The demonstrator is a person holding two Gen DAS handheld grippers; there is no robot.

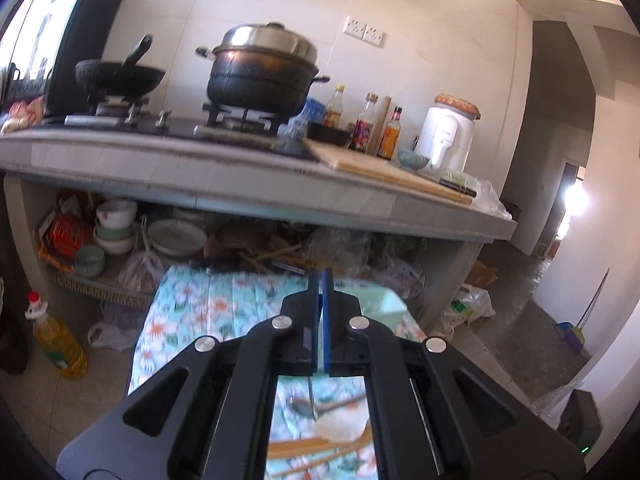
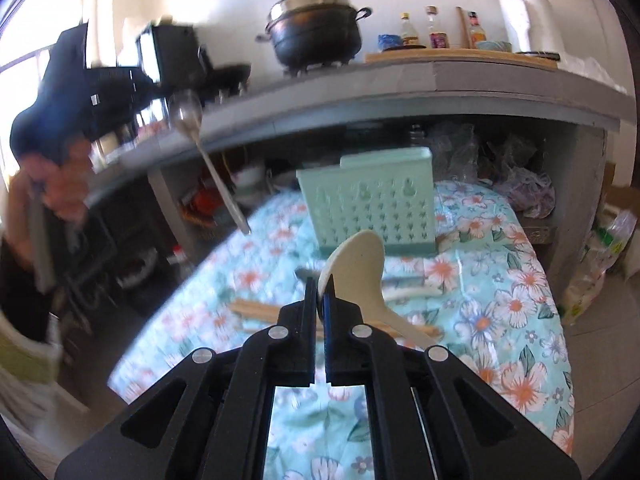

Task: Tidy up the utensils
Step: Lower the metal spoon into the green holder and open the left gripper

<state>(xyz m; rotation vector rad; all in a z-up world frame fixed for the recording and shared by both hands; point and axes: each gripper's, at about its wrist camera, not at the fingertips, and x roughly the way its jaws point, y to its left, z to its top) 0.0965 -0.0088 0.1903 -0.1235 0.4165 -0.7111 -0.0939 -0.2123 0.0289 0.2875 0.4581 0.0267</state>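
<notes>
The desk [image 2: 500, 288], under a floral cloth, carries a green basket [image 2: 368, 204] upright near its far edge and chopsticks [image 2: 256, 310] in the middle. The right tool [image 2: 320, 292] pinches a cream rice paddle [image 2: 360, 268], raised above the chopsticks. The left tool [image 1: 320, 288] is pressed together on a metal spoon [image 2: 208, 160], held off the left edge.

Lidded pot [image 1: 262, 72] on the stove at upper centre, wok [image 1: 120, 76] to its left, bottles [image 1: 364, 126] to its right, bowls [image 1: 114, 226] on the shelf beneath the counter [image 1: 240, 176], utensil basket [image 2: 370, 204] on the cloth-covered table [image 2: 500, 280] centre frame, chopsticks [image 2: 256, 310] before it.
</notes>
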